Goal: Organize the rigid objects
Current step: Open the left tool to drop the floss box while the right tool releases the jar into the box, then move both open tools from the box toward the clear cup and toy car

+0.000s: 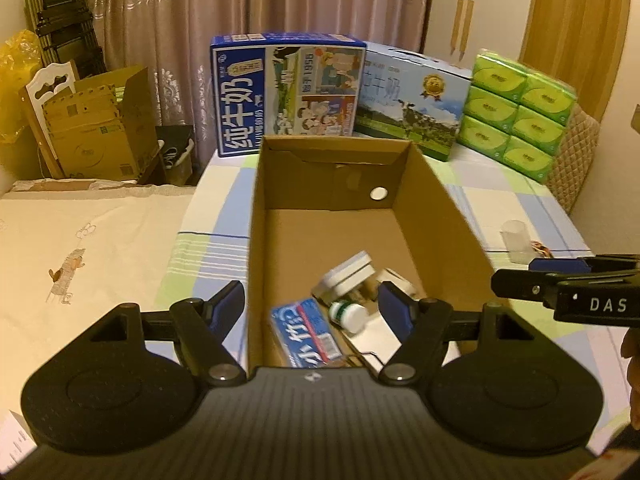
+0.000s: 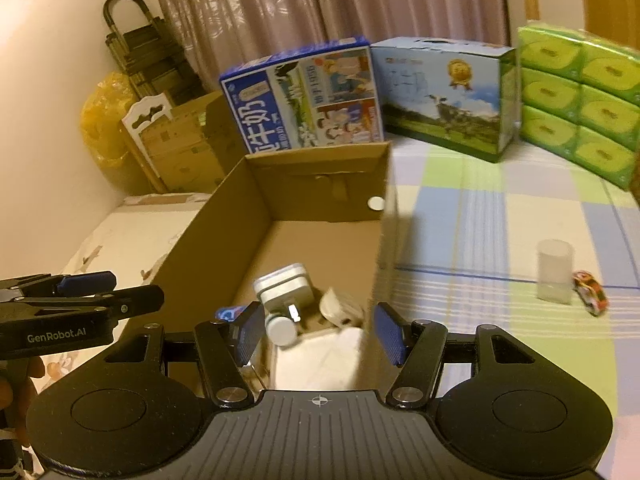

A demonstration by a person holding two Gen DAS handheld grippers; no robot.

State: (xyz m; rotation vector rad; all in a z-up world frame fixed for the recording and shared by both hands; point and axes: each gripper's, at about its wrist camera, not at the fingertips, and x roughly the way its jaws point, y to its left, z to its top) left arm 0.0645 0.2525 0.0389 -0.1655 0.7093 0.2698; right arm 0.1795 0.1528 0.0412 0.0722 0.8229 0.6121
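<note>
An open cardboard box [image 1: 440,216] [image 2: 208,232] stands on the checked bedsheet. Inside it lie a blue carton [image 1: 306,334], a white bottle with a green label [image 1: 347,314] [image 2: 282,330], a white and grey block [image 1: 350,274] [image 2: 284,286] and a white packet [image 2: 340,308]. My left gripper [image 1: 312,308] is open and empty, straddling the box's near left wall. My right gripper [image 2: 318,332] is open and empty above the box's near right corner. Each gripper shows in the other view, the right one [image 1: 568,284] and the left one [image 2: 80,300].
A clear plastic cup [image 2: 554,270] [image 1: 516,240] and a small toy car [image 2: 590,292] stand on the sheet right of the box. Two milk cartons [image 1: 286,92] [image 1: 412,100] and green tissue packs [image 1: 520,112] line the back. Cardboard boxes [image 1: 100,124] sit far left.
</note>
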